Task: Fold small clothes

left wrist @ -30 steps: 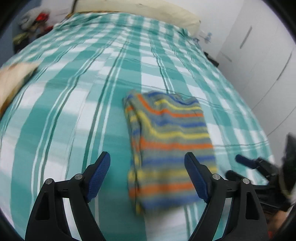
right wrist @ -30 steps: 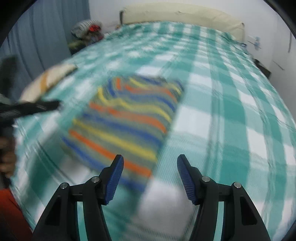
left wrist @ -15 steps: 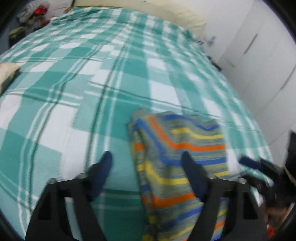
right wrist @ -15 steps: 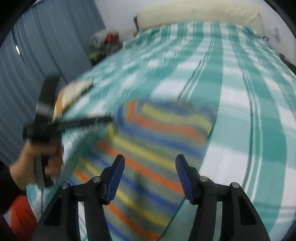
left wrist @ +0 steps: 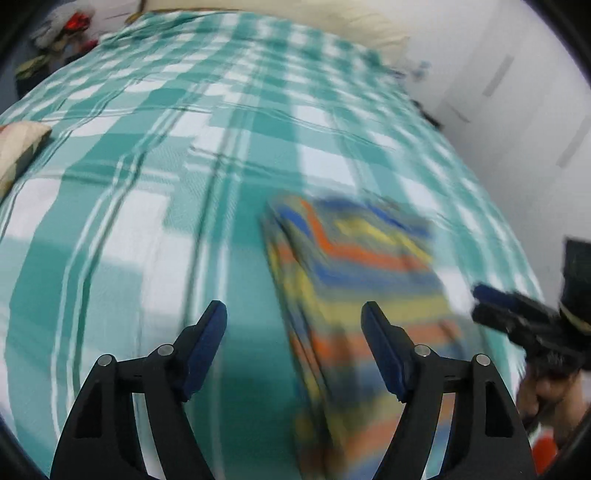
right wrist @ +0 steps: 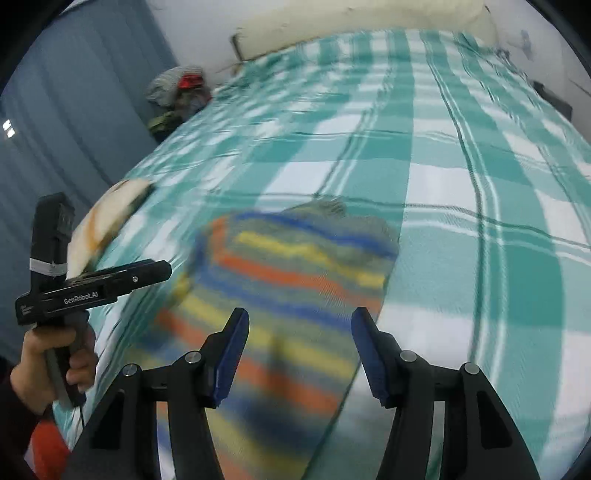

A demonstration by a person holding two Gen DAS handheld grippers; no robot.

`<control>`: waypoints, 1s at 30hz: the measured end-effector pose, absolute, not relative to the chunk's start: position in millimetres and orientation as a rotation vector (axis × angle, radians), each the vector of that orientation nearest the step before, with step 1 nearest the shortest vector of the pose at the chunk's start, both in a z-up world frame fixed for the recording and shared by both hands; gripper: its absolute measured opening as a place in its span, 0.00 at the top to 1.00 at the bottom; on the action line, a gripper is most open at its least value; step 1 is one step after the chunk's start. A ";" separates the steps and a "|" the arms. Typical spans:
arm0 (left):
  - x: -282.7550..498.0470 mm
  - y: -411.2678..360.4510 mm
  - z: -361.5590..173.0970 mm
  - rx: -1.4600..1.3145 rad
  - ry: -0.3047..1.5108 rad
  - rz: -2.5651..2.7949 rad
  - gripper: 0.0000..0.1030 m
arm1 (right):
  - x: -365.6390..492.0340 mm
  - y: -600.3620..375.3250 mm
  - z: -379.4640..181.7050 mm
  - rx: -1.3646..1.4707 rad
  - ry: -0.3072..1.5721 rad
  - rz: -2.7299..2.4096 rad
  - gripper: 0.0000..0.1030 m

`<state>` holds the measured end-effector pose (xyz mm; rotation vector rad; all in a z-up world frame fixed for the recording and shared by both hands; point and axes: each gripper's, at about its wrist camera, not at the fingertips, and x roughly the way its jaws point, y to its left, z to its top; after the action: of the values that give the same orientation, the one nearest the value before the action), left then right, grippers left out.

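Note:
A folded striped garment [left wrist: 354, 280] in orange, yellow, blue and grey lies flat on the green-and-white checked bed; it also shows in the right wrist view [right wrist: 288, 295]. My left gripper [left wrist: 293, 325] is open and empty, hovering over the garment's left edge. My right gripper [right wrist: 299, 332] is open and empty, above the garment's near right part. The left gripper also shows in the right wrist view [right wrist: 159, 271], beside the garment's left edge. The right gripper shows at the right of the left wrist view [left wrist: 480, 302]. Both views are motion-blurred.
The bed [right wrist: 461, 192] stretches away to a cream headboard pillow [left wrist: 332, 22]. A cream folded cloth [right wrist: 107, 225] lies at the bed's left edge. A pile of clothes [right wrist: 177, 88] sits on the floor by the blue curtain. White cupboards [left wrist: 517, 92] stand on the right.
Both grippers have shifted over the garment while staying open; the left gripper drew back a little, and the right swung left so that the garment fills more of its view.

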<state>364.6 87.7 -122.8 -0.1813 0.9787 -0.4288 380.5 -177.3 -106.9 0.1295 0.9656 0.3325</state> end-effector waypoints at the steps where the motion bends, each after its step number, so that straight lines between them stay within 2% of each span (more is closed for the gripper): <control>1: 349.1 88.0 -125.0 -0.174 0.981 -0.441 0.25 | 363.6 -174.8 -102.5 0.124 0.956 0.358 0.44; 3: 322.9 84.0 -141.6 -0.143 1.028 -0.438 0.25 | 329.0 -167.1 -104.5 0.120 0.954 0.412 0.44; 5: 304.1 79.4 -164.8 -0.069 1.088 -0.411 0.27 | 293.3 -159.1 -132.4 0.114 1.034 0.446 0.43; 7: 284.2 80.4 -159.5 -0.015 1.048 -0.415 0.27 | 274.7 -154.4 -157.5 0.050 1.126 0.428 0.43; 8: 282.4 83.1 -151.4 -0.042 1.043 -0.434 0.27 | 263.2 -154.7 -157.9 0.024 1.111 0.420 0.43; 9: 282.7 87.6 -141.8 -0.100 1.021 -0.474 0.25 | 256.1 -160.4 -149.6 0.055 1.083 0.446 0.43; 10: 286.0 91.7 -133.6 -0.156 0.989 -0.510 0.19 | 255.6 -168.1 -141.2 0.107 1.063 0.467 0.42; 11: 290.5 93.7 -127.9 -0.195 0.962 -0.529 0.09 | 258.0 -177.6 -132.0 0.166 1.033 0.475 0.35; 12: 301.4 95.0 -122.5 -0.233 0.940 -0.537 0.06 | 266.0 -190.9 -121.6 0.236 0.985 0.472 0.27; 15: 350.2 85.6 -134.1 -0.301 0.997 -0.547 0.07 | 302.2 -219.4 -116.7 0.403 0.926 0.460 0.26; 16: 368.8 79.7 -147.0 -0.330 1.056 -0.545 0.15 | 317.3 -224.8 -124.3 0.463 0.948 0.470 0.26; 17: 375.2 76.3 -156.3 -0.353 1.089 -0.552 0.30 | 332.9 -229.9 -137.4 0.542 0.985 0.488 0.27; 19: 390.9 63.8 -176.6 -0.405 1.145 -0.572 0.36 | 357.2 -232.9 -170.8 0.678 1.059 0.506 0.33; 21: 393.2 54.3 -177.7 -0.387 1.117 -0.570 0.66 | 366.7 -230.6 -186.4 0.723 1.038 0.473 0.55; 22: 392.8 52.3 -177.5 -0.396 1.120 -0.576 0.80 | 368.0 -227.7 -189.2 0.737 1.024 0.469 0.57; 24: 387.7 52.2 -167.2 -0.401 1.082 -0.556 0.81 | 367.5 -221.2 -184.0 0.723 1.006 0.431 0.72; 26: 376.6 49.4 -146.1 -0.352 1.025 -0.570 0.81 | 358.0 -214.6 -160.3 0.652 0.962 0.404 0.76; 30: 358.4 44.2 -108.3 -0.320 0.964 -0.612 0.81 | 346.3 -209.2 -108.2 0.538 0.886 0.436 0.76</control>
<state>358.4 44.2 -108.3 -0.3205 0.9640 -0.6122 346.3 -209.2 -108.2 0.5379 0.8862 0.4362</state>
